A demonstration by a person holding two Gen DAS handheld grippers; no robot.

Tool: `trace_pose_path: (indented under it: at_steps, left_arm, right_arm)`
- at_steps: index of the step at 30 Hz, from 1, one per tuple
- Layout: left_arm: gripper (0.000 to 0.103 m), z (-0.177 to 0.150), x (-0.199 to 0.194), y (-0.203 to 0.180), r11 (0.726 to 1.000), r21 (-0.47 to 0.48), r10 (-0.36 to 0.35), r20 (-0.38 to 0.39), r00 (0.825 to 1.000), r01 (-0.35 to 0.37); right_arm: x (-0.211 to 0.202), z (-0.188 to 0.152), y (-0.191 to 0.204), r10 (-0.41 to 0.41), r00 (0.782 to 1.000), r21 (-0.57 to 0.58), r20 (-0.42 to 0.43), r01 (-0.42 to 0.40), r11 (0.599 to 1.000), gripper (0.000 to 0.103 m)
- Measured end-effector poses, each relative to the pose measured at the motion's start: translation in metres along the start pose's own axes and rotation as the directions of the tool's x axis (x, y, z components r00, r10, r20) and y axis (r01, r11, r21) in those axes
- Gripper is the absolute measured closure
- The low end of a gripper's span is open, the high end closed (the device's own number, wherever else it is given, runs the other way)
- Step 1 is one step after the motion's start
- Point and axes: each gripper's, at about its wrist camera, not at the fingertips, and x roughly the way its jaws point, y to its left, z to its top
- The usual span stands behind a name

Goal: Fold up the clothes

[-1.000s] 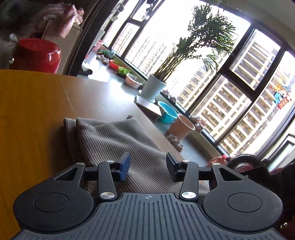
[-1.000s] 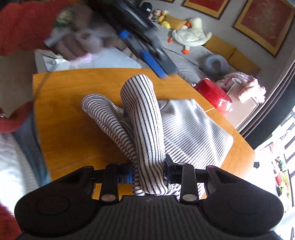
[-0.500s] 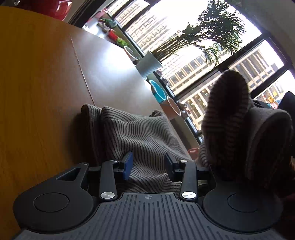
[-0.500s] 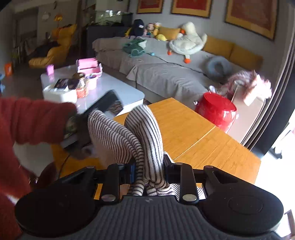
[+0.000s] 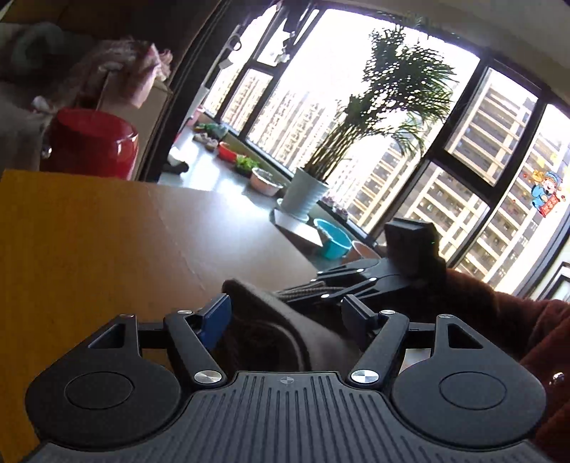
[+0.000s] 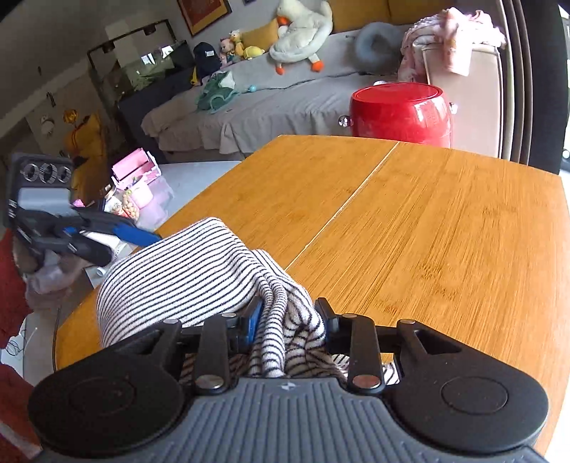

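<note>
We see a striped top (image 6: 185, 274) bunched up on the near edge of the wooden table (image 6: 445, 228). The right gripper (image 6: 288, 317) is squeezed tight on a fold of the striped top, and the cloth puffs up in a round hump just past its fingers. The left gripper (image 5: 285, 315) has just been opening, and its fingers now stand apart with the striped top (image 5: 270, 320) lying loose between them, not pinched. From the left wrist view, the right gripper sits just behind the cloth, held by a hand in a red sleeve (image 5: 516, 320). Past the far side of the table stands a shiny red drum stool (image 6: 400, 112). Behind it is a grey sofa (image 6: 270, 103) with a white toy duck (image 6: 302, 30).
</note>
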Motion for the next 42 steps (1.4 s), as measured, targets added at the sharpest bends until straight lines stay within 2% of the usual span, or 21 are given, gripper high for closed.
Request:
trace_pose_path:
  at_steps: [2, 4, 5, 7, 9, 12, 13, 14, 15, 16, 18, 21, 23, 26, 27, 29, 31, 34, 36, 38, 42]
  left_arm:
    - [0.028, 0.003, 0.015, -0.024, 0.998, 0.042, -0.053, -0.011, 0.999, 0.053]
    - [0.028, -0.003, 0.047, -0.041, 0.993, 0.069, -0.088, -0.077, 0.993, 0.093]
    - [0.029, -0.009, 0.064, -0.044, 0.993, 0.082, -0.076, -0.119, 0.99, 0.086]
    - [0.032, -0.025, 0.092, -0.043, 0.994, 0.103, -0.005, -0.189, 0.982, 0.025]
    - [0.037, -0.034, 0.1, -0.033, 0.995, 0.095, 0.035, -0.19, 0.981, -0.017]
    - [0.047, -0.037, 0.092, -0.018, 1.0, 0.011, 0.028, -0.157, 0.987, -0.027]
    - [0.052, -0.038, 0.088, -0.012, 0.999, -0.017, 0.025, -0.147, 0.989, -0.028]
    - [0.056, -0.038, 0.085, -0.007, 0.999, -0.041, 0.022, -0.138, 0.99, -0.027]
    - [0.058, -0.04, 0.081, -0.003, 0.998, -0.058, 0.016, -0.13, 0.991, -0.024]
    - [0.058, -0.042, 0.078, 0.001, 0.997, -0.076, 0.009, -0.121, 0.993, -0.019]
    - [0.058, -0.043, 0.075, 0.006, 0.995, -0.104, -0.002, -0.104, 0.995, -0.009]
    - [0.058, -0.047, 0.073, 0.011, 0.99, -0.138, -0.008, -0.076, 0.997, -0.002]
    - [0.058, -0.05, 0.07, 0.014, 0.987, -0.161, -0.013, -0.061, 0.998, 0.003]
    - [0.058, -0.052, 0.062, 0.015, 0.984, -0.177, -0.006, -0.054, 0.999, -0.003]
    - [0.058, -0.053, 0.061, 0.015, 0.985, -0.173, 0.004, -0.052, 0.999, -0.013]
    - [0.058, -0.053, 0.06, 0.013, 0.986, -0.166, 0.023, -0.048, 0.999, -0.031]
    - [0.058, -0.054, 0.06, 0.014, 0.984, -0.176, 0.033, -0.038, 0.999, -0.039]
    - [0.058, -0.053, 0.061, 0.011, 0.981, -0.186, 0.051, -0.018, 0.999, -0.054]
    - [0.047, -0.049, 0.057, 0.003, 0.986, -0.157, 0.053, -0.002, 0.999, -0.053]
    - [0.026, -0.047, 0.049, -0.009, 0.993, -0.107, 0.054, 0.016, 0.998, -0.052]
    - [0.022, -0.047, 0.034, -0.029, 0.997, -0.024, 0.072, 0.018, 0.997, -0.071]
  right_arm:
    - [0.005, 0.003, -0.007, 0.019, 1.0, 0.008, -0.009, -0.019, 1.0, 0.07]
    - [0.009, 0.005, -0.01, 0.035, 0.999, 0.013, -0.012, -0.035, 0.999, 0.069]
    - [0.012, 0.006, -0.008, 0.035, 0.999, 0.01, -0.011, -0.035, 0.999, 0.069]
    - [0.016, 0.009, -0.001, 0.025, 1.0, -0.009, -0.006, -0.025, 1.0, 0.069]
    - [0.013, 0.012, 0.012, 0.004, 1.0, -0.055, 0.003, -0.004, 0.998, 0.068]
    - [0.0, 0.018, 0.026, -0.079, 0.996, -0.116, 0.044, 0.084, 0.99, 0.048]
    - [-0.011, 0.018, 0.027, -0.096, 0.992, -0.113, 0.076, 0.105, 0.988, 0.032]
    - [-0.022, 0.017, 0.028, -0.111, 0.987, -0.104, 0.112, 0.123, 0.987, 0.01]
    - [-0.034, 0.017, 0.029, -0.126, 0.981, -0.094, 0.147, 0.141, 0.986, 0.003]
    - [-0.045, 0.017, 0.029, -0.141, 0.973, -0.084, 0.182, 0.159, 0.984, 0.0]
    - [-0.061, 0.008, 0.028, -0.156, 0.961, -0.027, 0.228, 0.166, 0.986, 0.0]
    - [-0.068, -0.018, 0.017, -0.162, 0.953, 0.156, 0.255, 0.124, 0.98, 0.0]
    - [-0.064, -0.037, 0.012, -0.196, 0.946, 0.264, 0.257, 0.126, 0.956, 0.0]
    - [-0.046, -0.058, 0.011, -0.282, 0.93, 0.372, 0.235, 0.182, 0.91, 0.0]
    - [-0.038, -0.059, 0.013, -0.317, 0.927, 0.375, 0.202, 0.225, 0.899, 0.0]
    - [-0.019, -0.056, 0.019, -0.402, 0.905, 0.336, 0.138, 0.339, 0.879, 0.0]
    - [-0.01, -0.053, 0.021, -0.433, 0.894, 0.306, 0.115, 0.383, 0.872, 0.0]
    - [-0.003, -0.05, 0.016, -0.433, 0.897, 0.312, 0.087, 0.389, 0.867, 0.0]
    - [0.001, -0.053, 0.012, -0.425, 0.9, 0.312, 0.093, 0.379, 0.871, 0.0]
    - [0.002, -0.056, 0.008, -0.415, 0.904, 0.332, 0.104, 0.362, 0.871, 0.0]
    - [0.0, -0.064, 0.012, -0.435, 0.892, 0.34, 0.127, 0.373, 0.863, 0.0]
